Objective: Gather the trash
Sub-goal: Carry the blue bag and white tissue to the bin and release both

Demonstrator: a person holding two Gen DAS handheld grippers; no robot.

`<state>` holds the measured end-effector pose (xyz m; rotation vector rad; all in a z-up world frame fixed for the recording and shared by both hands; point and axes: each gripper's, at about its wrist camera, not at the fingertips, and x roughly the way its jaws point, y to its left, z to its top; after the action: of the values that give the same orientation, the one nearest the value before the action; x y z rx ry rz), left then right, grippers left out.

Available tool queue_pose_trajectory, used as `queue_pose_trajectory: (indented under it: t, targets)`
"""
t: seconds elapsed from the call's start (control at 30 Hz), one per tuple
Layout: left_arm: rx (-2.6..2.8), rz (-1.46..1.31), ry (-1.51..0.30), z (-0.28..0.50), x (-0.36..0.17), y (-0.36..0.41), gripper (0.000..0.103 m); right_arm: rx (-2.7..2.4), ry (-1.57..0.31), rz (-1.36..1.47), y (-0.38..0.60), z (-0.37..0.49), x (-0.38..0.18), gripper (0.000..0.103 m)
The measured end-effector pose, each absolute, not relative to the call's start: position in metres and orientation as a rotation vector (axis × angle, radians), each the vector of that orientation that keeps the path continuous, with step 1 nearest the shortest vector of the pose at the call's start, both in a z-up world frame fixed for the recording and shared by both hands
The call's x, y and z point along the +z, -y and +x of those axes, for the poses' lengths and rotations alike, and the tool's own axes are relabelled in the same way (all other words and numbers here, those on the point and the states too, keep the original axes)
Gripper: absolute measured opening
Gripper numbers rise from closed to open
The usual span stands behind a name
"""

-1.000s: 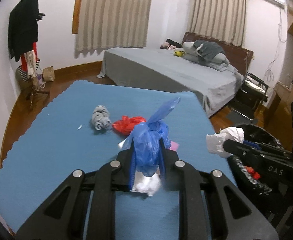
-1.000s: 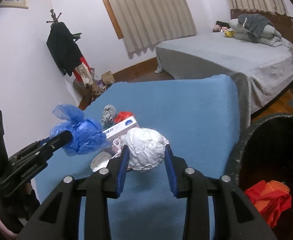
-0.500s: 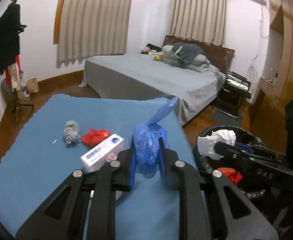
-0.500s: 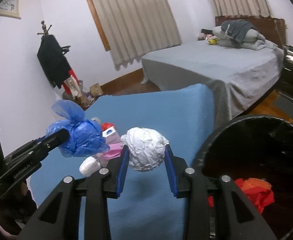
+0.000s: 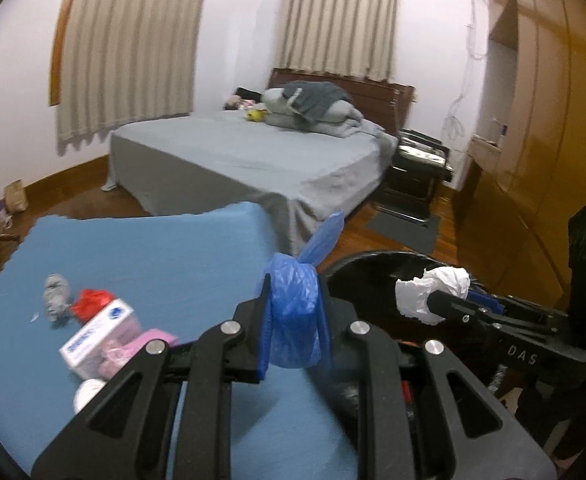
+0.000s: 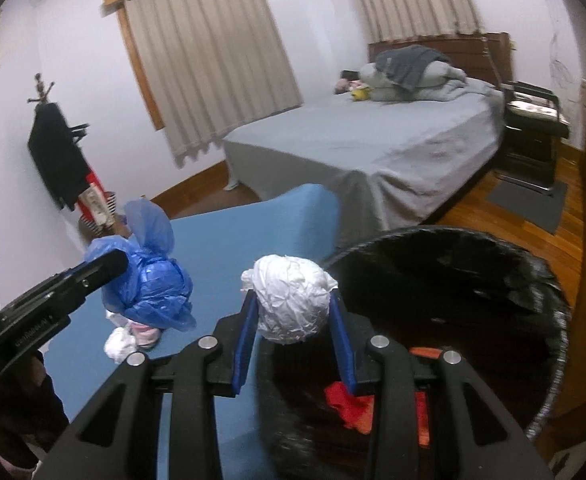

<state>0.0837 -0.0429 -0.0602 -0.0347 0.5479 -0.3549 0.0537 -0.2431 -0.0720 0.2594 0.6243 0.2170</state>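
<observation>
Left gripper (image 5: 293,316) clamps a knotted blue plastic bag (image 5: 295,308) at the blue table's (image 5: 153,252) right edge. Right gripper (image 6: 293,320) clamps a crumpled white paper ball (image 6: 291,300) over the black bin's (image 6: 549,280) rim. Only the right view shows red trash (image 6: 349,404) inside. Floor beyond the bin lies open.

Dim indoor light, motion blur, fisheye-bent edges
</observation>
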Motion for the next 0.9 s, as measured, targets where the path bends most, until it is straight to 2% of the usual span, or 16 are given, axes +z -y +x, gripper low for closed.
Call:
queue_pose_trajectory:
  t: [0.4, 0.77, 0.83, 0.9]
  targets:
    - [-0.507, 0.022, -0.56, 0.1, -0.071, 0.124, 0.019, 0.065, -0.628, 0.303, 0.314, 0.039, -0.088, 0.035]
    - [-0.576, 0.04, -0.615, 0.115, -0.093, 0.163, 0.02, -0.015, -0.641, 0.322, 0.343, 0.038, -0.1, 0.041]
    - [-0.579, 0.041, -0.623, 0.116, -0.094, 0.162, 0.027, -0.028, -0.639, 0.323, 0.347, 0.037, -0.1, 0.046]
    - [-0.582, 0.039, -0.629, 0.116, -0.096, 0.162, 0.041, -0.038, -0.637, 0.327, 0.35, 0.036, -0.101, 0.051]
